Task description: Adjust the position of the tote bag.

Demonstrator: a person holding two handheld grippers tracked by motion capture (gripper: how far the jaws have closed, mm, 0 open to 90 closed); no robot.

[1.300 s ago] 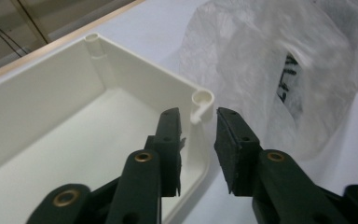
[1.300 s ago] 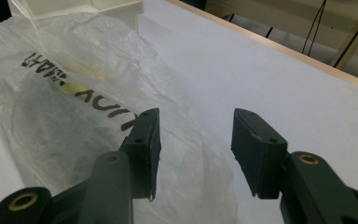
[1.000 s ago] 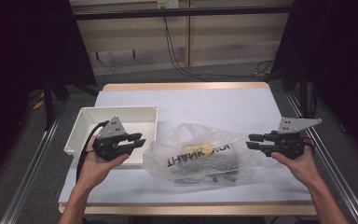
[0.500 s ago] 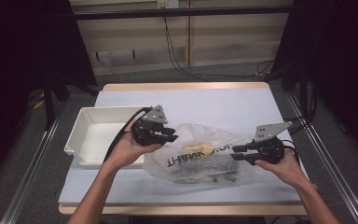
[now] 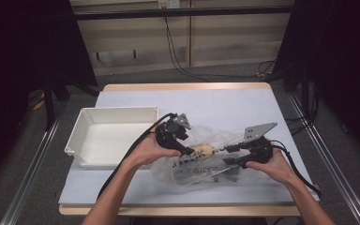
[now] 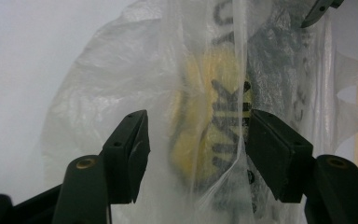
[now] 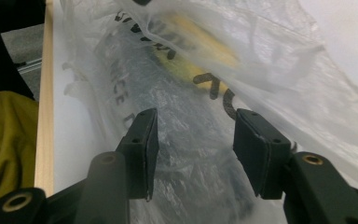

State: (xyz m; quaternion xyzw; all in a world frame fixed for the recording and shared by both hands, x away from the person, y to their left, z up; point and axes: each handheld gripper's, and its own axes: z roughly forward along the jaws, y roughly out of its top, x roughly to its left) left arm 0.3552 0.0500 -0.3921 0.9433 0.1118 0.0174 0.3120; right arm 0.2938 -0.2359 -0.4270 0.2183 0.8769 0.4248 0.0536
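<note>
Your two grippers meet over the clear plastic bag (image 5: 206, 161), which lies crumpled on the desk (image 5: 225, 103) just right of the white tray (image 5: 108, 136), its long axis running roughly across the desk from one hand to the other. Your left gripper (image 5: 180, 143) sits at the bag's upper left end, and its jaws have just been opening: in the left gripper view the fingers (image 6: 128, 156) stand apart with a fold of film and the yellow object (image 6: 205, 126) inside the bag directly ahead between them, not yet pinched. Your right gripper (image 5: 234, 157) comes in from the bag's right end, and its jaws have also just been opening; in the right gripper view its fingers (image 7: 142, 149) straddle the wrinkled film over a dark item (image 7: 191, 140), with no pad pressing on it. The yellow object (image 5: 202, 151) lies nearer your left hand, just beyond its fingertips, while the dark contents run lengthwise toward your right. So the coming move likely depends on each gripper closing on a separate layer of film at its own end, so the mouth can be pulled apart rather than bunched; I cannot tell where the mouth is.
</note>
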